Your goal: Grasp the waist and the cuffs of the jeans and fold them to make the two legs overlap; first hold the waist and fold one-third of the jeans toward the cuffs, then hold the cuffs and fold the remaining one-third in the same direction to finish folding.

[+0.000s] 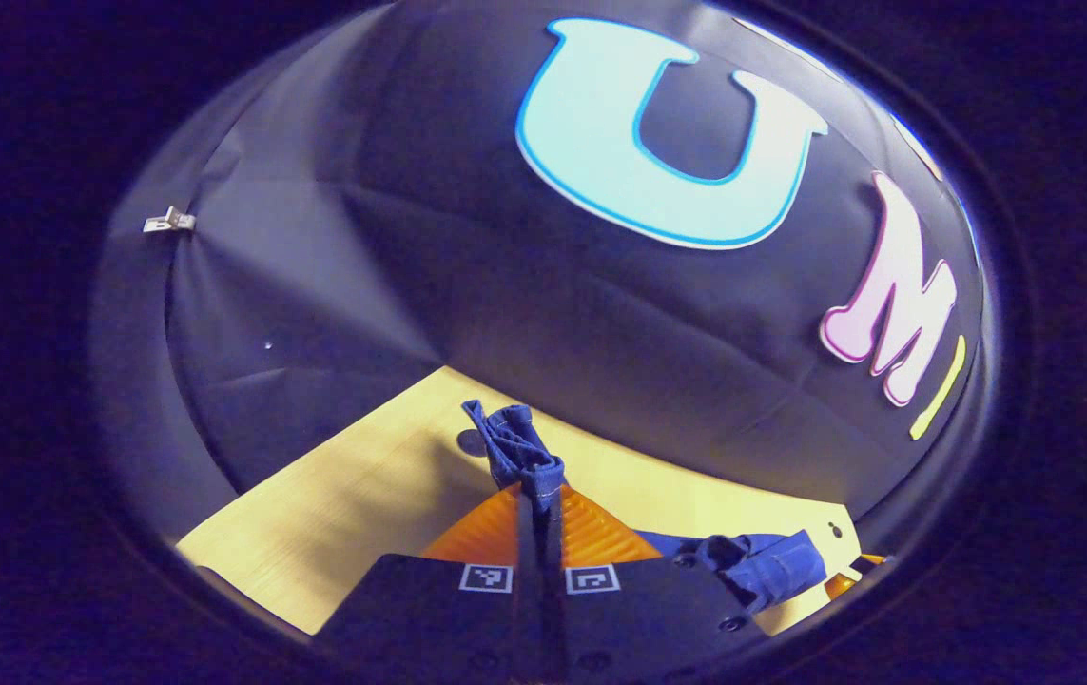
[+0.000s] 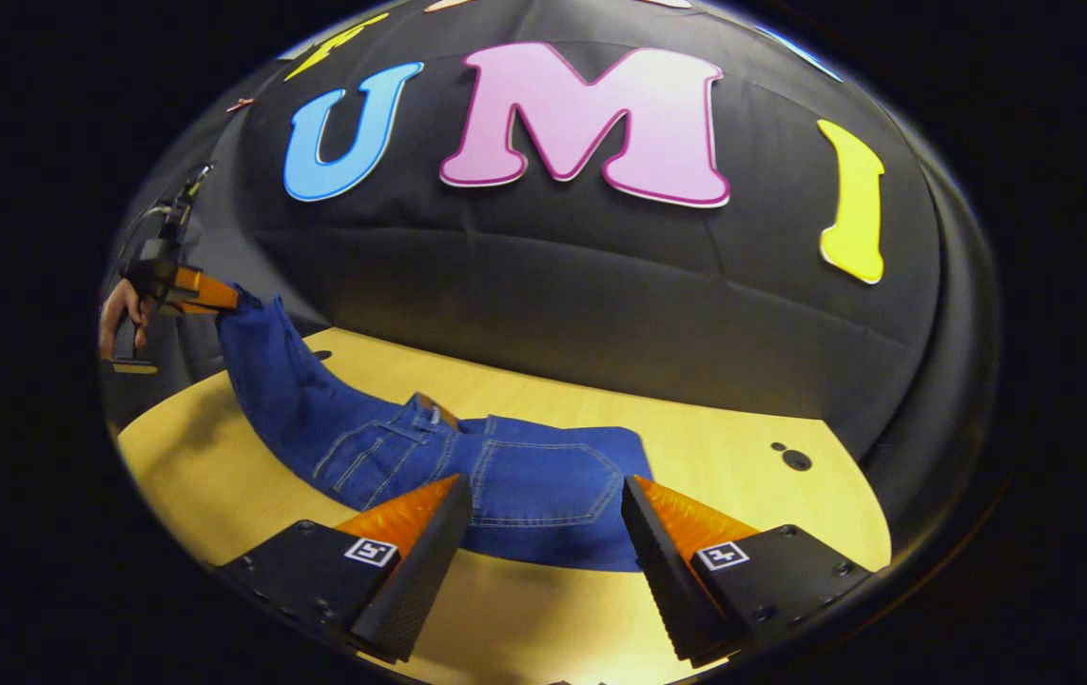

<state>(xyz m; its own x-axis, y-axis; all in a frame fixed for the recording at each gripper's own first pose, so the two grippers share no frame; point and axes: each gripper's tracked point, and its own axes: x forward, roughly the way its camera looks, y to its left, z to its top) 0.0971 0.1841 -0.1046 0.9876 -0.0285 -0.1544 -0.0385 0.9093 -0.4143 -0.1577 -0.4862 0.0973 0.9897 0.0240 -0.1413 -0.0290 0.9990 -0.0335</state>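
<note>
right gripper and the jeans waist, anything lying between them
Nothing lies between: in the right gripper view the open right gripper hangs just before the jeans, whose waist end shows between its fingers, on the table.

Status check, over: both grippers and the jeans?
Left hand-held gripper shut on jeans cuff end, lifted. Right hand-held gripper open, short of waist. Waist flat on table. Nothing in the way.

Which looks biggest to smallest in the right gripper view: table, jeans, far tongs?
1. Table
2. Jeans
3. Far tongs, though distance from the camera shrinks them, so true size is unsure.
</note>
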